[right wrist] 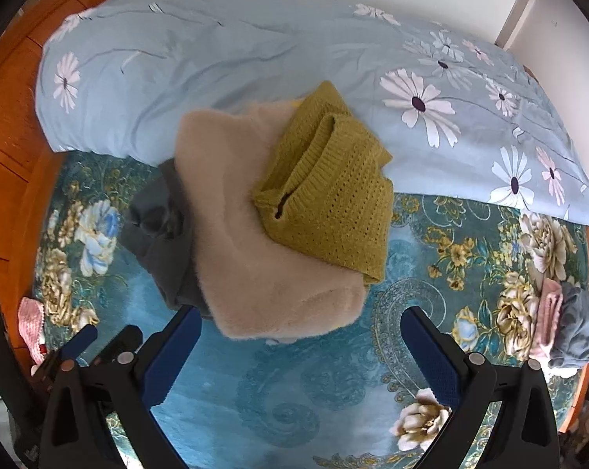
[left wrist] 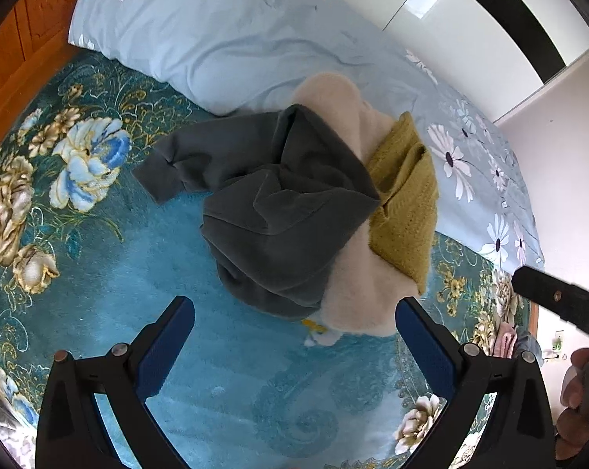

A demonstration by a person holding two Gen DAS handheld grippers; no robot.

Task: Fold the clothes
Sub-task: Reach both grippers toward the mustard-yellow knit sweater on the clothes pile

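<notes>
A pile of clothes lies on the teal flowered bedspread [left wrist: 99, 265]. A dark grey sweatshirt [left wrist: 279, 211] is crumpled on top at the left, one sleeve stretched out leftward. Under it lies a cream fluffy garment [left wrist: 369, 285] [right wrist: 263, 258], and a mustard knitted sweater [left wrist: 406, 203] [right wrist: 329, 199] rests on its right side. The grey sweatshirt [right wrist: 161, 234] peeks out at the left in the right wrist view. My left gripper [left wrist: 294, 348] is open, just short of the pile's near edge. My right gripper [right wrist: 300, 351] is open too, its left finger close to the cream garment's edge.
A light blue duvet [right wrist: 224, 62] with white daisies is bunched behind the pile. Small pink and grey-blue clothes [right wrist: 568, 324] sit at the bed's right edge. A pink cloth [right wrist: 32, 324] lies at the left. A wooden headboard [left wrist: 17, 51] stands at the left, a white wardrobe [left wrist: 470, 19] behind.
</notes>
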